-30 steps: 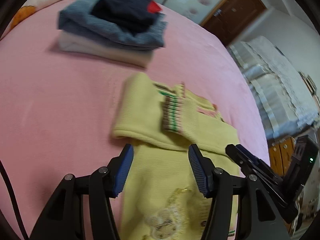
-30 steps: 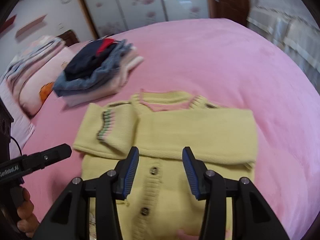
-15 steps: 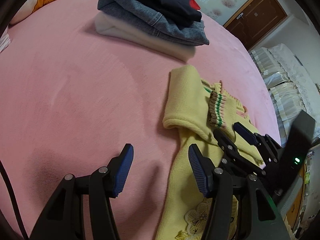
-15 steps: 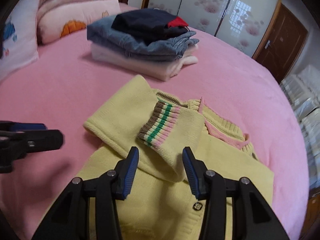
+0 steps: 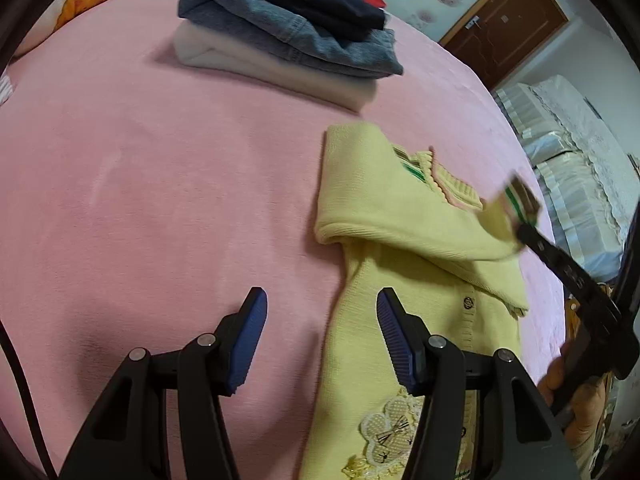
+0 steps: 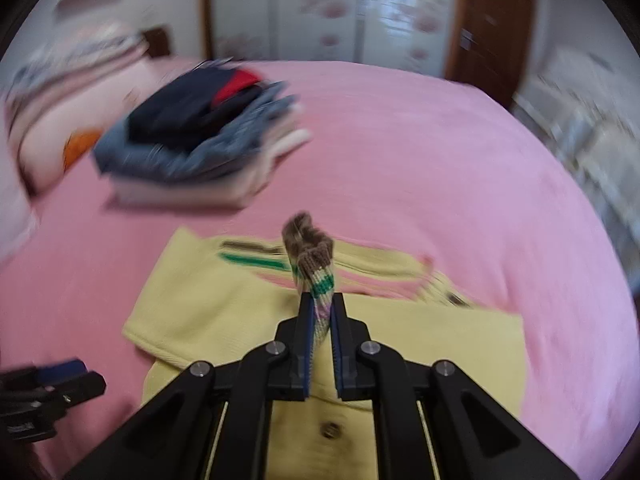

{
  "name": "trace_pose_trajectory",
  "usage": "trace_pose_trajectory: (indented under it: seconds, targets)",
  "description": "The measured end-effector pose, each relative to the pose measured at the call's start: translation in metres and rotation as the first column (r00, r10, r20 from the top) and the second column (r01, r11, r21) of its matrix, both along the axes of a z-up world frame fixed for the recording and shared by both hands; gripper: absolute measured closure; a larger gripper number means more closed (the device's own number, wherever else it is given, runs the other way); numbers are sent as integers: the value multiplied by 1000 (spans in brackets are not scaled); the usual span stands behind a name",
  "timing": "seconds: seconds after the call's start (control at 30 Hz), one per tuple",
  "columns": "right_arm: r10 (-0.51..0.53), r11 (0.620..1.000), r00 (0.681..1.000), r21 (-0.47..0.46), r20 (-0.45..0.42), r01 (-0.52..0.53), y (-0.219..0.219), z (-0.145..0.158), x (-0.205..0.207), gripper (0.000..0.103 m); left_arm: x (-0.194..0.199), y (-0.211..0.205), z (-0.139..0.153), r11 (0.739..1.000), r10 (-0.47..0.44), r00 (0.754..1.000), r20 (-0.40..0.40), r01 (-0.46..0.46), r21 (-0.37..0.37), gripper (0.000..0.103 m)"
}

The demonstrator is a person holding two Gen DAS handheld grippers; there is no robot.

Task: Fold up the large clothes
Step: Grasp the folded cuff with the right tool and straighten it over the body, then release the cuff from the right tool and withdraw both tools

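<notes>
A pale yellow knit cardigan (image 5: 404,280) lies on the pink bed (image 5: 160,200), its sleeves folded across the chest. It also shows in the right wrist view (image 6: 224,312). My right gripper (image 6: 321,308) is shut on the striped cuff (image 6: 310,256) of one sleeve and holds it lifted above the cardigan. In the left wrist view the right gripper (image 5: 524,228) pinches that cuff at the right. My left gripper (image 5: 320,304) is open and empty, over the bed at the cardigan's left edge.
A stack of folded clothes (image 5: 292,36), white, denim and dark navy, sits further back on the bed; it also shows in the right wrist view (image 6: 200,140). Pillows (image 6: 60,92) lie at the far left. A second bed (image 5: 572,152) stands to the right.
My right gripper has closed on the striped sleeve cuff and lifted it off the cardigan. The left gripper stayed open and shifted slightly along the cardigan's left edge.
</notes>
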State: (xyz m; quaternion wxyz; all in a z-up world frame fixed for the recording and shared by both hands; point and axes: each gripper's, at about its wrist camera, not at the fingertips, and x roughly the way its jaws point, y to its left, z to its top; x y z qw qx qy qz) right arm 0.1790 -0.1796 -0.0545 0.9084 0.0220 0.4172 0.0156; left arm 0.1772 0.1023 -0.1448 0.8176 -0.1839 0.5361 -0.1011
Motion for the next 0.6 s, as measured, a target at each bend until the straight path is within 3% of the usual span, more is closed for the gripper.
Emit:
trace_pose_trajectory:
  seconds: [0.1, 0.27, 0.33, 0.47, 0.6]
  targets:
    - [-83, 996, 994, 38, -70, 86, -44, -17, -15, 96, 2, -8, -4, 1000, -19, 1000, -12, 19, -2, 47]
    - [-74, 978, 968, 171, -241, 118, -88, -53, -27, 86, 5, -20, -6, 999, -48, 999, -24, 48, -4, 47]
    - [-87, 962, 970, 232, -229, 141, -101, -51, -33, 80, 6, -24, -5, 998, -65, 998, -18, 65, 9, 47]
    - [-118, 940, 975, 295, -190, 171, -120, -40, -29, 60, 14, -29, -4, 994, -96, 995, 6, 96, 43, 47]
    - [-116, 936, 971, 304, -207, 176, -126, -43, -11, 59, 41, -32, -3, 990, -105, 993, 48, 100, 101, 47]
